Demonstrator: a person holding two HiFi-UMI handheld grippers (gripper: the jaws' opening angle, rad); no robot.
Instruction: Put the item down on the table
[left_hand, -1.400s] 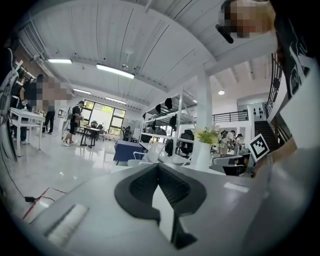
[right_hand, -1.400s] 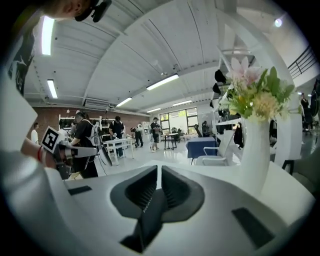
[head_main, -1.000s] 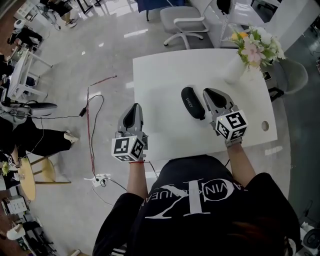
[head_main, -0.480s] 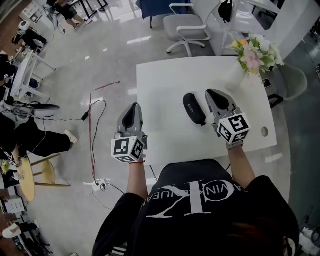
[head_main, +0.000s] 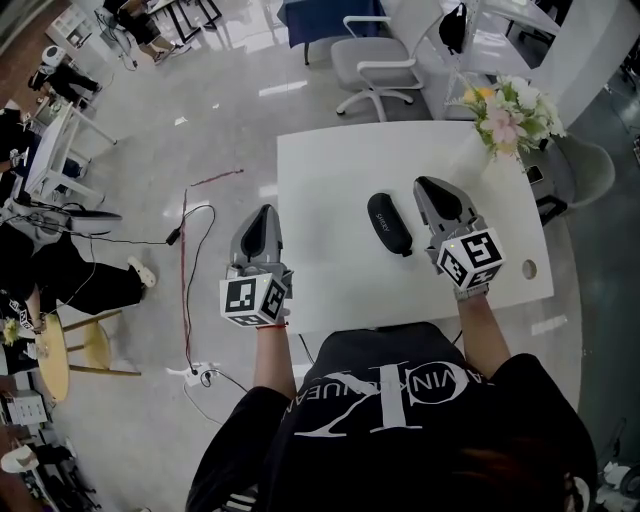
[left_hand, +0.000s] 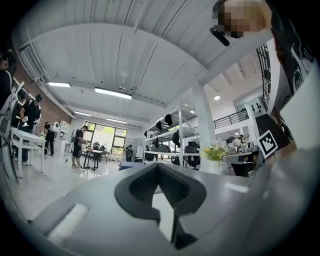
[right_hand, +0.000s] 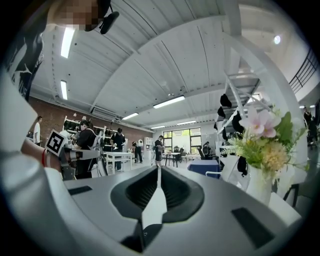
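Observation:
A black oblong case (head_main: 389, 223) lies on the white table (head_main: 330, 170), touched by neither gripper. My right gripper (head_main: 428, 186) hovers just right of it, pointing away from the person, jaws shut with nothing between them. Over the floor, off the table's left edge, my left gripper (head_main: 265, 212) is also shut and empty. In the left gripper view the left gripper (left_hand: 159, 167) points level across the room. The right gripper (right_hand: 158, 170) in its own view shows its pads pressed together.
A vase of flowers (head_main: 505, 110) stands at the table's far right corner, also seen as flowers (right_hand: 260, 145). A grey office chair (head_main: 375, 60) sits beyond the table. Cables (head_main: 185, 260) and a power strip (head_main: 205, 372) lie on the floor at left.
Both grippers have risen a little, staying shut. The black case has stayed in place on the table.

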